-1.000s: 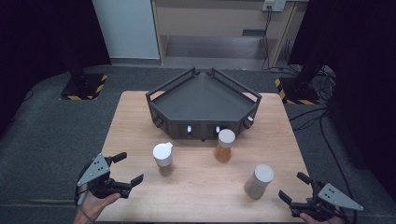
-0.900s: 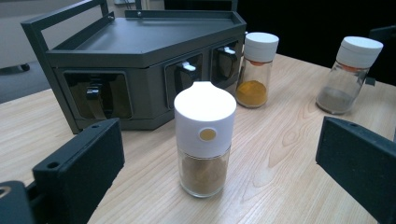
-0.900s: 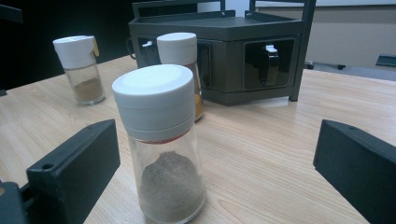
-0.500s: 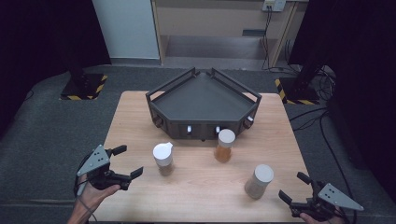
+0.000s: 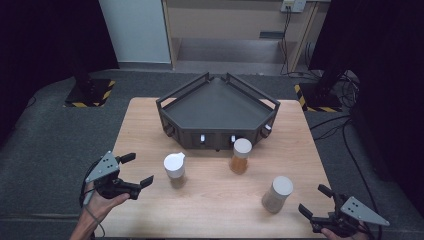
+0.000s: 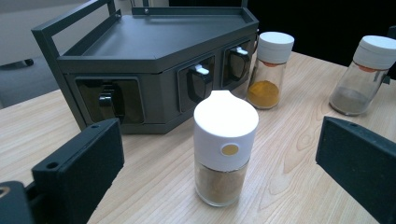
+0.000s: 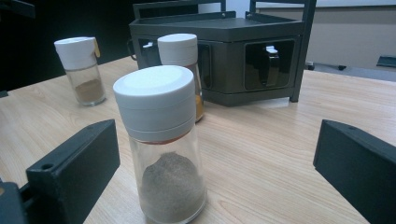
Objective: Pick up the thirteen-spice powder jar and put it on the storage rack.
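Three spice jars stand on the wooden table. A spout-lidded jar of tan powder is at the front left, an orange-powder jar stands by the rack, and a grey-powder jar is at the front right. My left gripper is open, just left of the spout-lidded jar and facing it. My right gripper is open at the table's front right corner, facing the grey-powder jar a short way ahead of its jaws. Neither holds anything.
A dark grey corner rack with small handled drawers in its front stands at the middle back of the table. Dark carpet surrounds the table, with stand bases and cables at the far right.
My left gripper has moved forward and slightly right, closer to the spout-lidded jar. The right gripper and the jars have stayed put.
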